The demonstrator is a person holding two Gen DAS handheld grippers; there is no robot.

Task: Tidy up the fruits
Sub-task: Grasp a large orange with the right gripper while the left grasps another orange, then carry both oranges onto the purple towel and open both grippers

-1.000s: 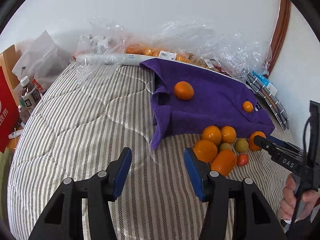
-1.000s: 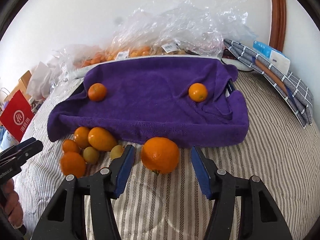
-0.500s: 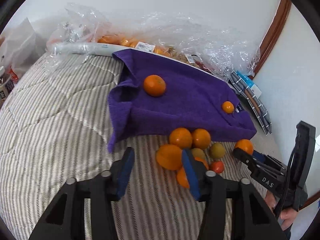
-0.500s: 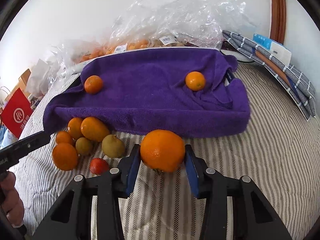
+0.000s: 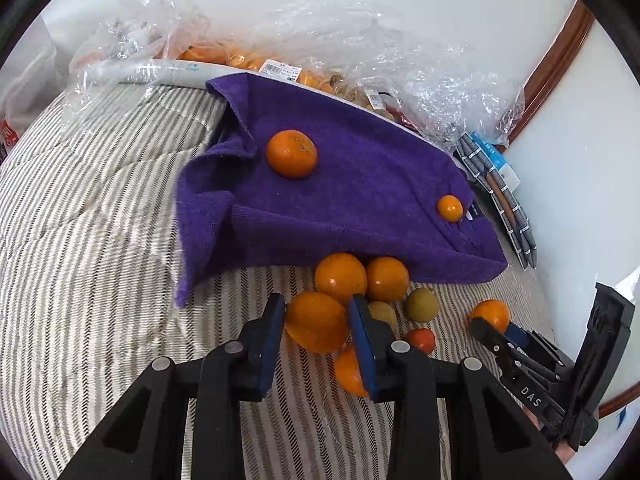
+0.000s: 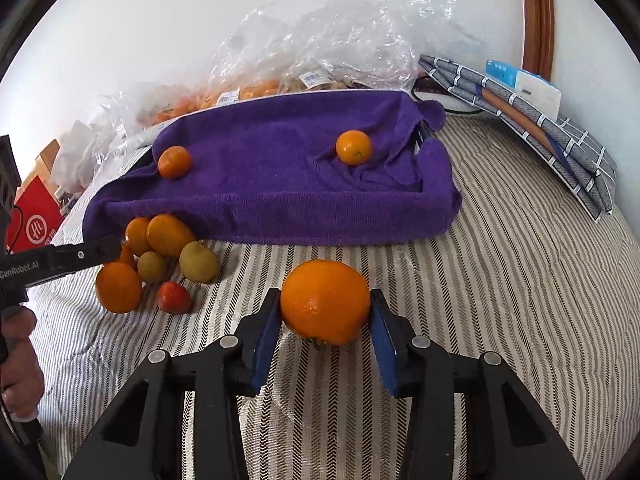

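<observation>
Item, my left claw [image 5: 316, 320]: jaws closing, blue pads against both sides of an orange [image 5: 316, 322] in the heap on the striped quilt [image 5: 100, 240].

Item, my right claw [image 6: 325, 312]: narrow, pads flanking a large orange [image 6: 325, 302] on the quilt, left pad touching, right pad's contact uncertain. Its arm read "DAS" from the left view; my left's read "GenRobot.AI" from the right.

Item, heap [image 6: 160, 260]: oranges, greenish fruits, one red fruit, just before the purple towel [image 6: 280, 184], which bore two small oranges.

Item, barcode-labelled plastic bags [image 6: 320, 52] behind; red bag [image 6: 36, 220], white logo.
</observation>
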